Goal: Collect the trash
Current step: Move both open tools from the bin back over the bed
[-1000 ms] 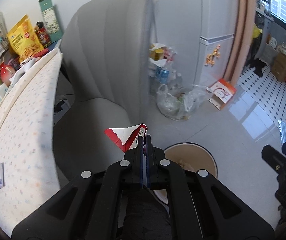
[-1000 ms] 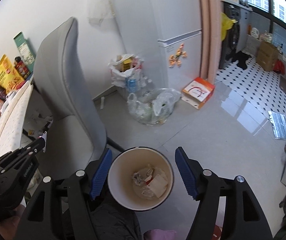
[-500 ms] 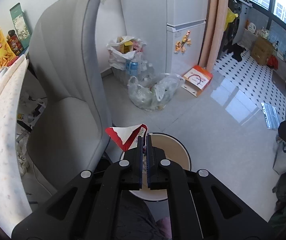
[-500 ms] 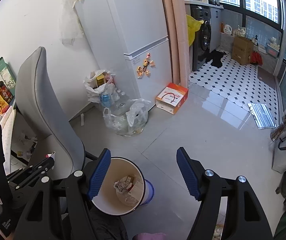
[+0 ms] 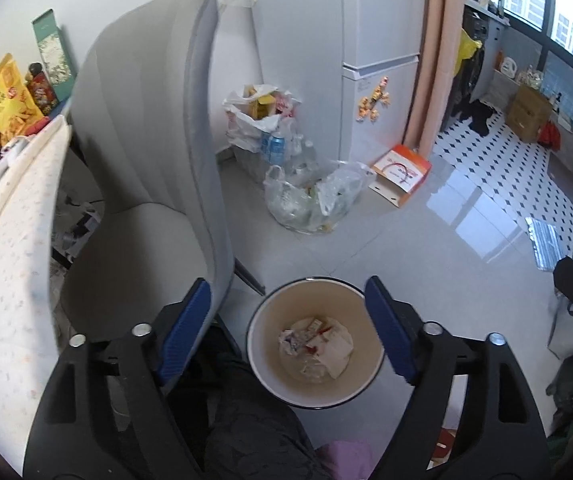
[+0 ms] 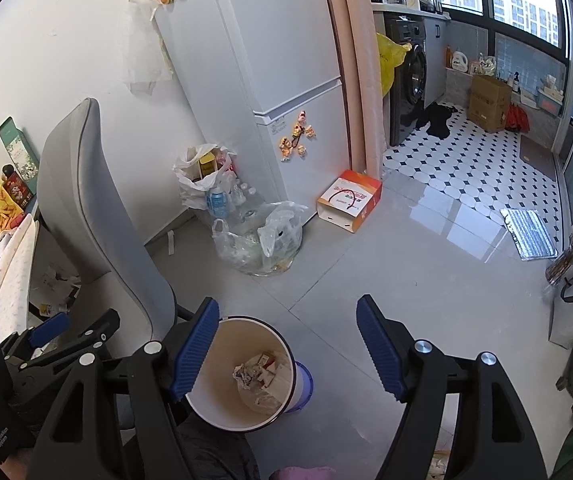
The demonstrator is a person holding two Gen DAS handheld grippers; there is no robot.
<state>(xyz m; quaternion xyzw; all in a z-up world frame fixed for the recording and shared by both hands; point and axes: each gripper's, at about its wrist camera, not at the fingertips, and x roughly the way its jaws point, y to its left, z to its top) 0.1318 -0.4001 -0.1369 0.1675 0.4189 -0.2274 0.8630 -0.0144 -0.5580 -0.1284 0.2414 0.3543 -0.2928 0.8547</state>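
A round bin with a cream inside [image 5: 264,344] stands on the floor by the chair, holding crumpled paper and wrappers [image 5: 318,346], some with red print. My left gripper [image 5: 286,326] hangs right above the bin, its jaws opening wide, with nothing between the blue pads [image 5: 184,328]. My right gripper [image 6: 286,348] is also over the floor, jaws opening and empty. From the right wrist view the bin [image 6: 214,396] sits low and left, partly behind the left pad [image 6: 194,348], and the trash [image 6: 260,376] lies at its bottom.
A grey chair [image 5: 146,140] stands left of the bin, beside a table with a patterned cloth [image 5: 10,240]. Plastic bags of bottles [image 5: 310,200] and an orange box [image 5: 400,178] lie by the white fridge [image 5: 366,40]. Pale floor tiles [image 6: 426,264] stretch to the right.
My left gripper has opened wide, and the red and white wrapper it held is gone from its jaws. The left view has swung over the bin. The right jaws stand slightly wider.
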